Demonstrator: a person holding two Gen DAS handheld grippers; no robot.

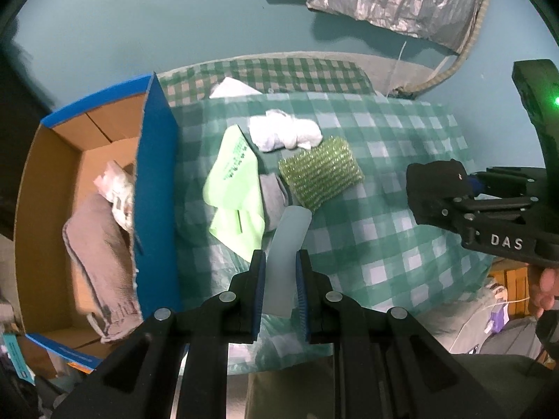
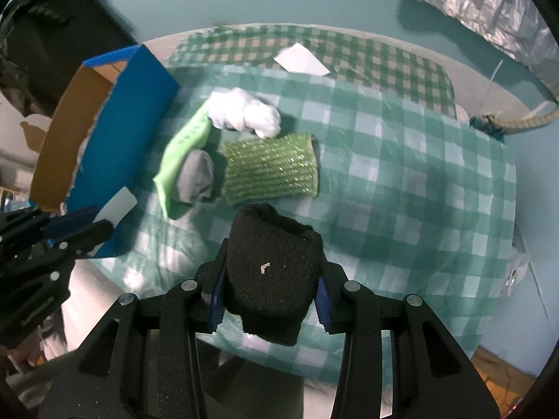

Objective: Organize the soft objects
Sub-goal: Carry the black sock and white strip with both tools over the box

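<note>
- Left gripper (image 1: 281, 262) was clamped on a pale, flat, smooth strip (image 1: 288, 244), held above the checked cloth (image 1: 401, 181).
- Right gripper (image 2: 270, 289) squeezed a thick black knit sock roll (image 2: 272, 269), lint speck on top.

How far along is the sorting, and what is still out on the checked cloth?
Done: a grey towel and a pale patterned cloth lie in the cardboard box. In hand: left gripper holds a pale blue strip; right gripper holds a black sock. Left: white cloth, green scrubber, lime cloth, grey piece.
</note>
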